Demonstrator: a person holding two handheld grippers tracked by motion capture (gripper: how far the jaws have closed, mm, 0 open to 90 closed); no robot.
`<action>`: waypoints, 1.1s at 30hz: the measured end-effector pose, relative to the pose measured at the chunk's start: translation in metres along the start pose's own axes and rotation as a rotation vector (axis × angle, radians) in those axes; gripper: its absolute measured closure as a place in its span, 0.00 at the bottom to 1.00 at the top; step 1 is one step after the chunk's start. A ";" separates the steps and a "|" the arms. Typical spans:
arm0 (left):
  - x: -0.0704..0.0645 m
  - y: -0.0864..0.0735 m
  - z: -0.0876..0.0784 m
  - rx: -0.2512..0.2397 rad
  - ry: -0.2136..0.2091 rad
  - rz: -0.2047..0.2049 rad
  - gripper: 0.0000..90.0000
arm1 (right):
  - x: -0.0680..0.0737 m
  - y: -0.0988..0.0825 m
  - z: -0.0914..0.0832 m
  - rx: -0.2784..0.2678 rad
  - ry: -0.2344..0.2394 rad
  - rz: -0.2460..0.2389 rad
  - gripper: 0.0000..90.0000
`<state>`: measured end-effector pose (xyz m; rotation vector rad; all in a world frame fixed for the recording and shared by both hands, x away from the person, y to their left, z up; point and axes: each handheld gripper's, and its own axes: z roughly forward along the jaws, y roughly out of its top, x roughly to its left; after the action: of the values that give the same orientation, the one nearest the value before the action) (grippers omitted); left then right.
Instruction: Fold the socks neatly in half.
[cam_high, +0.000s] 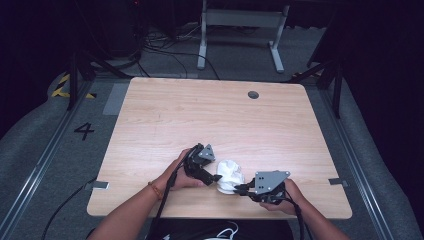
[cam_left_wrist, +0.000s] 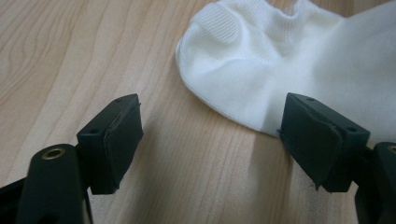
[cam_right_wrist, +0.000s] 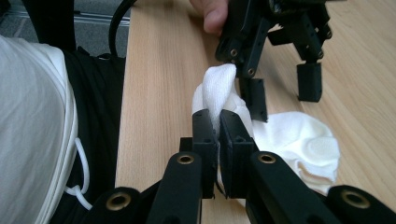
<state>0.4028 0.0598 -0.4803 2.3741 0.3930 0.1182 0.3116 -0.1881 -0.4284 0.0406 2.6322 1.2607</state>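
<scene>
High view, lower centre of frame: both hands come in from the bottom edge. Right hand (cam_high: 286, 196) holds the right tool (cam_high: 239, 189) at lower right of centre, jaws pointing toward frame left. Left hand (cam_high: 181, 172) holds the left tool (cam_high: 216, 176) just left of it, jaws pointing right and down.

Right gripper view: right tool (cam_right_wrist: 218, 122) is clenched, the two jaws pressed nearly together on a fold of the white sock (cam_right_wrist: 299, 142). The pinched fabric stands up in a ridge above the jaw tips at frame centre; the rest of the sock lies flat on the counter (cam_right_wrist: 163, 84) to the lower right. The left tool (cam_right_wrist: 285, 95) hangs above the sock in the upper centre, jaws spread wide; one jaw is close against the raised fold, the other over bare counter. Actual contact cannot be judged.

Left gripper view: left tool (cam_left_wrist: 210, 140) is released, jaws well apart. The right-hand jaw sits at the sock's (cam_left_wrist: 280, 60) edge; the left-hand jaw is over bare wood. Nothing lies between them but counter (cam_left_wrist: 70, 51).

High view: the sock (cam_high: 229, 175) is bunched between the two tools, near the front edge of the counter (cam_high: 210, 115). A round grommet (cam_high: 253, 94) sits near the far edge, upper centre.
</scene>
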 end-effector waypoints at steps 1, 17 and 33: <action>0.000 0.000 0.000 -0.001 0.000 0.004 0.23 | -0.001 0.000 -0.002 -0.008 -0.004 0.004 0.96; -0.002 -0.006 -0.017 -0.016 -0.043 0.054 0.30 | -0.017 -0.004 -0.007 -0.033 -0.058 0.098 0.96; -0.034 0.006 -0.006 -0.008 -0.139 0.118 0.48 | -0.023 -0.008 -0.007 -0.036 -0.081 0.143 0.96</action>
<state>0.3705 0.0487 -0.4704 2.3801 0.1859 0.0089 0.3333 -0.2010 -0.4264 0.2727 2.5764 1.3207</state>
